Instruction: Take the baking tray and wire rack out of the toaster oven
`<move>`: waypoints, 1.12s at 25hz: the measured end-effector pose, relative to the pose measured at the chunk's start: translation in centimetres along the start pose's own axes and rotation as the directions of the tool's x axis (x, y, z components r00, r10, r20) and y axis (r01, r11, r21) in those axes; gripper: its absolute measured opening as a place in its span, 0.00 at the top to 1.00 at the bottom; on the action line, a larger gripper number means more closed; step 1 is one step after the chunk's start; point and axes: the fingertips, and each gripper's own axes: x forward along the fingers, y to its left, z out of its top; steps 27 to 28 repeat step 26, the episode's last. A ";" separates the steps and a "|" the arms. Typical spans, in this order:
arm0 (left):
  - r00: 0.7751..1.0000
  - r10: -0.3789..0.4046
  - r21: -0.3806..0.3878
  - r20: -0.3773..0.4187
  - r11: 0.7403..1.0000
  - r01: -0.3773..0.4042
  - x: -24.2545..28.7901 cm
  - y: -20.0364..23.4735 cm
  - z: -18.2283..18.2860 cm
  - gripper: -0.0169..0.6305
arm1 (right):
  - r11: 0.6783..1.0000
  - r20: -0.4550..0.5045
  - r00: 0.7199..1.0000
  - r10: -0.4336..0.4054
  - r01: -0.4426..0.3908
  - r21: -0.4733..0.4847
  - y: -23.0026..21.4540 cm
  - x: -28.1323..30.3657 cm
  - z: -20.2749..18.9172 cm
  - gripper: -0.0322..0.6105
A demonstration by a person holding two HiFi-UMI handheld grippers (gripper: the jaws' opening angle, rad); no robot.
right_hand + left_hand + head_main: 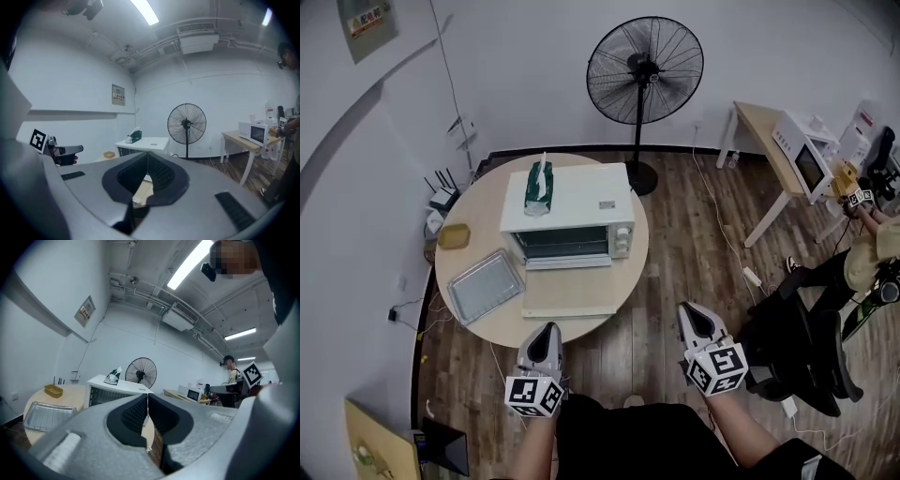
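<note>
The white toaster oven [570, 217] stands on the round wooden table [609, 281]; its door seems lowered open at the front. A grey baking tray [486, 285] lies on the table left of the oven, and in the left gripper view this tray [46, 412] shows a wire grid in it. My left gripper [548, 330] hovers off the table's near edge, shut and empty. My right gripper [688, 311] hangs over the floor to the right, also shut on nothing. Each gripper view shows its jaws meeting in a thin line, left gripper [147, 397], right gripper [148, 153], with the oven [140, 144] beyond.
A green tissue box [538, 186] sits on the oven and a small yellow dish [454, 235] at the table's left. A pale board [570, 305] lies before the oven. A standing fan [645, 70], a desk with a microwave [803, 148], a black chair [802, 361] and floor cables surround.
</note>
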 end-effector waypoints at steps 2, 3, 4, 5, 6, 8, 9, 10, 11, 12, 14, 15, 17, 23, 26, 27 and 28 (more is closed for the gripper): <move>1.000 0.010 0.003 0.001 1.000 -0.010 -0.6 -0.4 -0.1 0.95 | 1.000 0.002 1.000 -0.004 0.004 0.001 0.1 -0.7 -0.3 0.95; 1.000 0.016 0.004 0.000 1.000 -0.016 -1.0 -0.5 -0.2 0.95 | 1.000 0.000 1.000 -0.007 0.007 0.003 0.1 -1.0 -0.6 0.95; 1.000 0.022 0.005 0.000 1.000 -0.022 -1.4 -0.6 -0.3 0.95 | 1.000 -0.002 1.000 -0.010 0.010 0.005 0.2 -1.3 -1.0 0.95; 1.000 0.028 0.005 0.000 1.000 -0.028 -1.8 -0.7 -0.4 0.95 | 1.000 -0.005 1.000 -0.010 0.010 0.007 0.4 -1.5 -1.4 0.95; 0.999 0.034 0.005 0.001 0.999 -0.034 -2.1 -0.9 -0.4 0.95 | 1.000 -0.009 1.000 -0.007 0.008 0.009 0.5 -1.7 -1.7 0.95; 0.999 0.043 0.007 -0.001 0.999 -0.043 -2.9 -1.1 -0.6 0.95 | 1.000 -0.021 1.000 0.007 -0.006 0.011 1.1 -1.9 -2.4 0.95; 0.999 0.046 0.008 -0.004 0.999 -0.046 -3.4 -1.3 -0.7 0.95 | 1.000 -0.025 1.000 0.015 -0.015 0.010 1.4 -2.1 -2.6 0.95; 0.999 0.048 0.009 -0.008 0.999 -0.048 -3.8 -1.4 -0.9 0.95 | 1.000 -0.028 0.999 0.024 -0.024 0.009 1.8 -2.2 -2.8 0.95; 0.999 0.050 0.010 -0.012 0.999 -0.050 -4.1 -1.5 -1.1 0.95 | 0.999 -0.030 0.999 0.031 -0.031 0.007 2.1 -2.3 -3.0 0.95; 0.999 0.052 0.010 -0.015 0.999 -0.051 -4.5 -1.6 -1.3 0.95 | 0.999 -0.032 0.999 0.037 -0.037 0.007 2.4 -2.5 -3.2 0.95; 0.998 0.055 0.006 -0.020 0.998 -0.055 -5.2 -1.7 -1.7 0.95 | 0.999 -0.038 0.998 0.048 -0.048 0.010 3.0 -2.6 -3.8 0.95; 0.998 0.057 0.002 -0.022 0.998 -0.057 -5.6 -1.7 -1.9 0.95 | 0.999 -0.043 0.998 0.053 -0.053 0.011 3.3 -2.7 -4.1 0.95; 0.998 0.061 -0.004 -0.031 0.998 -0.061 -6.3 -1.6 -2.3 0.95 | 0.998 -0.053 0.996 0.065 -0.065 0.012 4.0 -2.7 -4.6 0.95; 0.996 0.056 -0.006 -0.062 0.998 -0.057 -7.3 -1.1 -3.2 0.95 | 0.996 -0.068 0.994 0.090 -0.089 0.016 5.7 -2.1 -5.5 0.95; 0.996 0.058 0.001 -0.072 0.998 -0.058 -7.3 -0.3 -3.3 0.95 | 0.995 -0.071 0.992 0.101 -0.100 0.022 6.7 -1.2 -6.0 0.95; 0.996 0.058 0.001 -0.072 0.998 -0.058 -7.3 -0.3 -3.3 0.95 | 0.995 -0.071 0.992 0.101 -0.100 0.022 6.7 -1.2 -6.0 0.95; 0.996 0.058 0.001 -0.072 0.998 -0.058 -7.3 -0.3 -3.3 0.95 | 0.995 -0.071 0.992 0.101 -0.100 0.022 6.7 -1.2 -6.0 0.95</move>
